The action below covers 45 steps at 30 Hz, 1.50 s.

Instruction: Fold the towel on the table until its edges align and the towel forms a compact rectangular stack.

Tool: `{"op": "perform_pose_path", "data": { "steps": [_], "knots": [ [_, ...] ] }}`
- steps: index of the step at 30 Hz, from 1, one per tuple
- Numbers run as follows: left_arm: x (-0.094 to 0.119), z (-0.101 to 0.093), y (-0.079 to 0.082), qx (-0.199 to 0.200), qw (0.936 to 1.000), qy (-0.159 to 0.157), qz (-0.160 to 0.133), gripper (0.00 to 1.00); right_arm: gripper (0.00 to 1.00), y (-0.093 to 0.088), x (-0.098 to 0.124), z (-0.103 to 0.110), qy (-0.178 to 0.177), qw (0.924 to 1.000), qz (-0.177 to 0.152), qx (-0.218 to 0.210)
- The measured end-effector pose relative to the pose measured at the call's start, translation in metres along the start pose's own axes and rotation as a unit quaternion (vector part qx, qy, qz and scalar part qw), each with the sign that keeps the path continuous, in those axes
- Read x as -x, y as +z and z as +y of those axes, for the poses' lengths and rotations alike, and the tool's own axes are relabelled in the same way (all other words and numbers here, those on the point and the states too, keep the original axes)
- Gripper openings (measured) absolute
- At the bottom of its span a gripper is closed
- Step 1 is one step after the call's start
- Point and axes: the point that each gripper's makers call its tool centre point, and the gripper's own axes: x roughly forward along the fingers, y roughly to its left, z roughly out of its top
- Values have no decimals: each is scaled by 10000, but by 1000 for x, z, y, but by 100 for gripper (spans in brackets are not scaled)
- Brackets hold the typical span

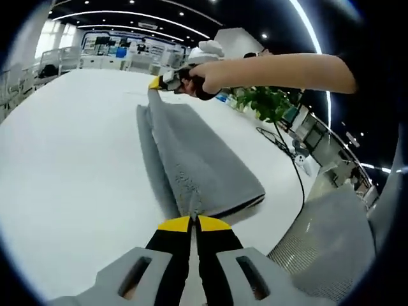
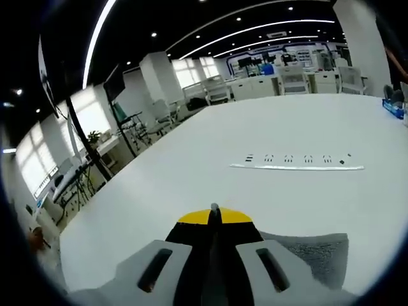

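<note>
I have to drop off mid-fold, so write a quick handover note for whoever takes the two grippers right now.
Left gripper: shut on the near end of the grey towel.
Right gripper: shut on the far end.
Towel: folded lengthwise into a long strip, lifted between both grippers over the white table. A power strip lies further along the table.
Done: the lengthwise fold.
Left: lay it down, fold end to end, align edges into a compact stack.
</note>
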Motion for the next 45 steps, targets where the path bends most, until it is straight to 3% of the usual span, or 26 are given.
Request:
{"op": "perform_pose_path", "data": {
  "steps": [4, 15, 17, 19, 22, 24, 27, 31, 39, 42, 45],
  "knots": [
    [-3, 3, -7, 45, 9999, -62, 93, 2, 0, -11, -11, -2, -2, 9999, -43, -101],
    [-7, 8, -14, 204, 9994, -193, 215, 3, 1, -25, -22, 4, 84, 9998, 87, 151],
    [-7, 4, -9, -17, 9993, -371, 44, 3, 1, -23, -21, 5, 158, 9996, 106, 202],
    [-5, 4, -8, -421, 9984, -363, 31, 10, 2, -20, -20, 4, 196, 9995, 106, 205],
    [-5, 0, -7, -554, 9978, -371, 62, 28, 8, -16, -15, 3, 210, 9995, 90, 227],
    [-5, -2, -6, -698, 9969, -356, 76, 28, 13, -13, -8, -1, 174, 9996, 47, 223],
    [-7, 1, 4, -576, 9979, -267, -103, 29, 17, -15, -10, -11, 126, 9998, 79, 118],
    [-10, 6, 11, -569, 9982, -151, -138, 28, 19, -17, 2, -21, 24, 9999, 81, 59],
    [-16, 37, 34, -747, 9971, 42, -128, 28, 19, -22, 40, -49, -226, 9997, 129, 43],
    [-23, 45, 43, -717, 9973, 77, -152, 28, 20, -32, 58, -57, -321, 9973, 404, 514],
    [-31, 46, 49, -775, 9969, 34, -122, 28, 20, -41, 69, -63, -342, 9964, 517, 574]
  ]
}}
